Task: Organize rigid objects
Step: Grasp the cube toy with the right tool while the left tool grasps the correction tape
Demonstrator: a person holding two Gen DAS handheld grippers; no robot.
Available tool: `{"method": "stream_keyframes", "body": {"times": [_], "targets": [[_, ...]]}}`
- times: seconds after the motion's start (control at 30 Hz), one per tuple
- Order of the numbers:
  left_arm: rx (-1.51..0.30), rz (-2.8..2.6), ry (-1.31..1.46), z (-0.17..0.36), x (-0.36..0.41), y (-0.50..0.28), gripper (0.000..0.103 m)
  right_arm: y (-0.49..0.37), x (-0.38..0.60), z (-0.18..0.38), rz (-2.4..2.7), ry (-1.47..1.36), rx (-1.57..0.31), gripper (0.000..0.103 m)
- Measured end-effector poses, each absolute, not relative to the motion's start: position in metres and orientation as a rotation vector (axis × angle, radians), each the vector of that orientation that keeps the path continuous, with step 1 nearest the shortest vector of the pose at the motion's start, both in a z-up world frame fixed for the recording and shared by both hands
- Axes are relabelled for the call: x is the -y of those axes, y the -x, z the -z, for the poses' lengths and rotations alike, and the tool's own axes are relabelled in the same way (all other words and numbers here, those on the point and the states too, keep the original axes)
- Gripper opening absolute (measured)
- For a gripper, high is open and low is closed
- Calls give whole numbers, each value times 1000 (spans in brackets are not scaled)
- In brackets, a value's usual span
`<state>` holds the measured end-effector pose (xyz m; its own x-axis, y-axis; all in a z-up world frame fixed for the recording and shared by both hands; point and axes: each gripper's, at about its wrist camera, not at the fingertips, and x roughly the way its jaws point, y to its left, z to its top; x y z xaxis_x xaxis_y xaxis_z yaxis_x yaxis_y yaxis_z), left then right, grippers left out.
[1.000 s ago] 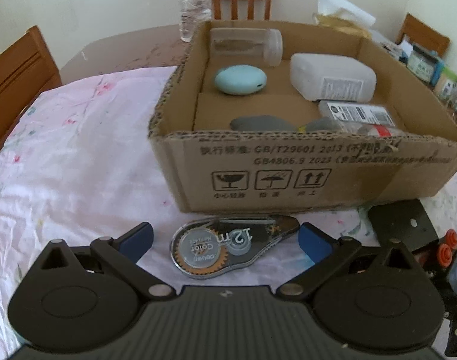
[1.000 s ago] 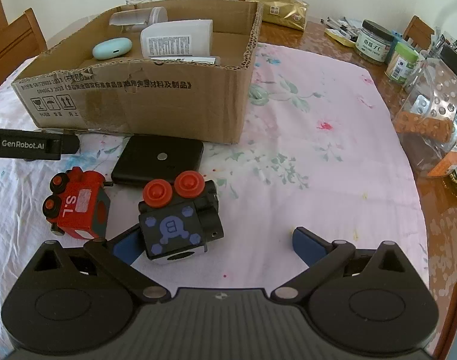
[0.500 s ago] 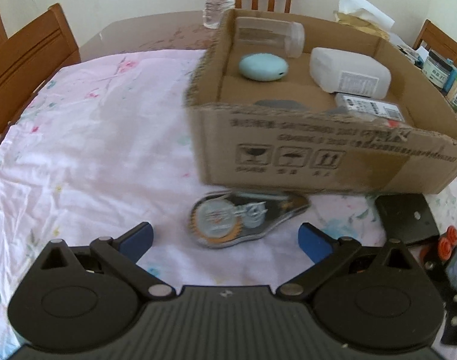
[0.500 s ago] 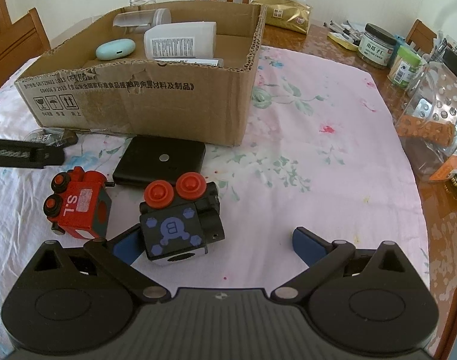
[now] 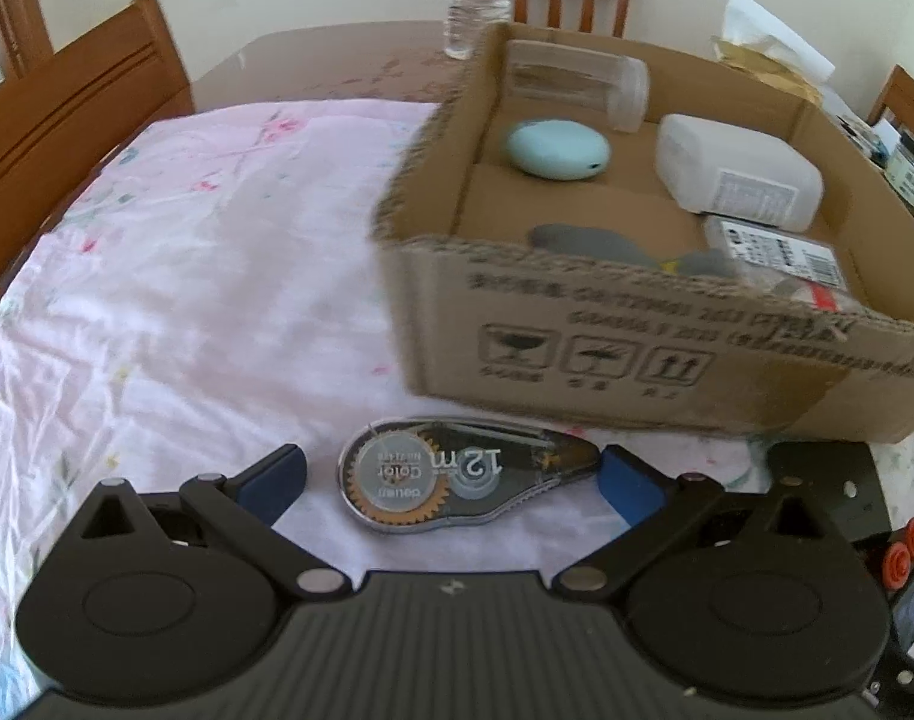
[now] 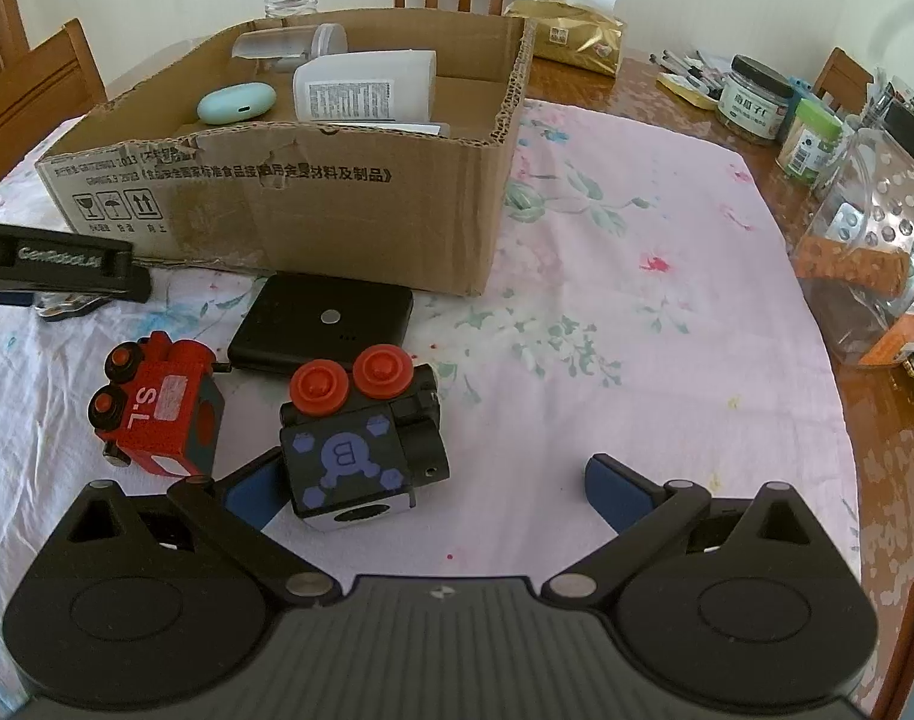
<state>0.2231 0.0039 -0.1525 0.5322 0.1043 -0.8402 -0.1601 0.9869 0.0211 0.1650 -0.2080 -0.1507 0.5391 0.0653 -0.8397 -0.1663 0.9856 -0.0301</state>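
Left wrist view shows the left gripper [image 5: 451, 480] spread wide around a clear plastic teardrop-shaped correction tape dispenser [image 5: 466, 480] lying flat on the pink floral tablecloth [image 5: 187, 276], just before the brown cardboard box [image 5: 655, 354]. Good practice, I judge: centre the blue pads on its narrow edges, close gently, then lift clear of the box wall. The right gripper [image 6: 433, 486], also spread, flanks a black toy block with red wheels [image 6: 361, 432].
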Motion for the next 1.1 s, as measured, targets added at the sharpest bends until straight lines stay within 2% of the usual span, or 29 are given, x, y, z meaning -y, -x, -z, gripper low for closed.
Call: {"method": "stream_keyframes", "body": {"times": [0.7,0.9,0.97,1.07,1.1], "targets": [[-930,-111,30,154,3,-218,101,-165,196,151,-263,179,-945,102],[-936,-90,23,153,2,-219,97,-162,189,145,-340,208,-928,81],[-933,-79,19,151,2,-219,90,-162,188,143,-356,216,-927,72],[-937,-72,16,150,2,-220,90,-162,188,141,-364,224,-930,62],[-936,-71,15,150,2,-220,90,-163,189,140,-367,220,-933,61]]}}
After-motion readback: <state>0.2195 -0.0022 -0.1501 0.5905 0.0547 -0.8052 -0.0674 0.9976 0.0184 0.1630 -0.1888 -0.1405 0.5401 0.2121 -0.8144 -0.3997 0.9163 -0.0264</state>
